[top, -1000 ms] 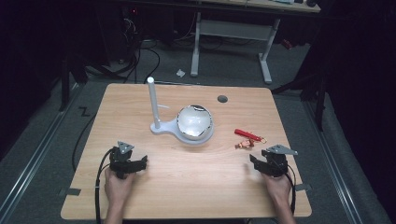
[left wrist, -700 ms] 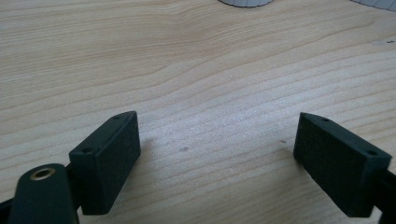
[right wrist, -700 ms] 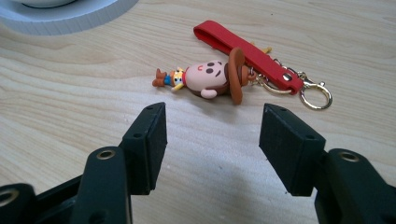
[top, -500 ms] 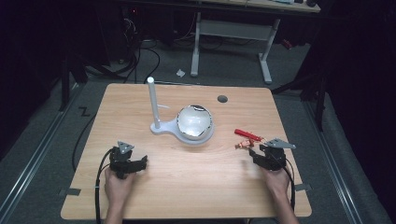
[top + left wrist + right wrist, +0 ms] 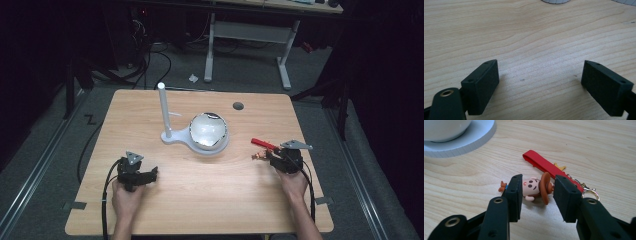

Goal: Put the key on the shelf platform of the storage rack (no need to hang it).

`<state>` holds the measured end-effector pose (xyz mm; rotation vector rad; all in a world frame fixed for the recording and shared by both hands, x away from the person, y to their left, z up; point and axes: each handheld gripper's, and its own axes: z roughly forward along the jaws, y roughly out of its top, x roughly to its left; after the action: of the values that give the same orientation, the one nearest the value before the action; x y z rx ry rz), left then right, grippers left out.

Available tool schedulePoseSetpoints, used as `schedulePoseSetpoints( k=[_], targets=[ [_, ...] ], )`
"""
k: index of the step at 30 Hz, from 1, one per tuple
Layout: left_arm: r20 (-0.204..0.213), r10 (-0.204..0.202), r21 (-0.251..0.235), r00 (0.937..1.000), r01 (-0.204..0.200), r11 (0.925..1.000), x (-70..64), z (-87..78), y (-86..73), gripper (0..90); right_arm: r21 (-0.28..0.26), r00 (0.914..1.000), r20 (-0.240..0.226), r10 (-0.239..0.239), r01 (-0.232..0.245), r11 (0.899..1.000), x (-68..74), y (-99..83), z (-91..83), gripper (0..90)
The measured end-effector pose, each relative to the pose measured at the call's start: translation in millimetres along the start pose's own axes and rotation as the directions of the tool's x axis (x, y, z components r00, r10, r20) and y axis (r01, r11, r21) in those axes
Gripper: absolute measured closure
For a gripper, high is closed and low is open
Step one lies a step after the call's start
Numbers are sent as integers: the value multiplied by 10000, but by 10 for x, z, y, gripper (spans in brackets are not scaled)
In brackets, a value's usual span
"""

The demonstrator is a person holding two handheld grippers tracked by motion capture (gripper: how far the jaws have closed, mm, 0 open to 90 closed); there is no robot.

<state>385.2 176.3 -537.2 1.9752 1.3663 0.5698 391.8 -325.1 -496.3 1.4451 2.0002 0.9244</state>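
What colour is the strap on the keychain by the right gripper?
Red. The strap shows best in the right gripper view, behind the cowboy figure.

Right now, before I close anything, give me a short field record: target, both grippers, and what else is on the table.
target: cowboy figure keychain with red strap, lying flat on the wooden table
right gripper: fingers astride the figure, not clamped
left gripper: open over bare wood
nearby: white stand with upright post and round bowl, apart from the keychain

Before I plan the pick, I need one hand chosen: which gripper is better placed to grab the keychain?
Right. The right gripper already straddles the keychain, jaws on either side of the figure. The left gripper sits across the table, open over bare wood.
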Motion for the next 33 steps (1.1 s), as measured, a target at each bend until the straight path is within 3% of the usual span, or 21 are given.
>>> schedulePoseSetpoints(
  k=[6,19,25,33],
  targets=[
    [11,2,15,10000,-2,10000,1,-1,1,151,-83,10000,-7,-27,27,10000,-26,71,71,661],
    [12,0,14,10000,0,10000,0,-1,0,151,322,9999,166,16,-22,9995,-82,106,158,754],
    [12,3,16,10000,-3,10000,1,-1,0,151,511,9999,46,-153,150,9986,-70,100,204,837],
    [13,1,15,10000,-1,10000,1,-1,0,151,430,9988,206,-446,436,9981,-58,104,207,860]
  ],
)
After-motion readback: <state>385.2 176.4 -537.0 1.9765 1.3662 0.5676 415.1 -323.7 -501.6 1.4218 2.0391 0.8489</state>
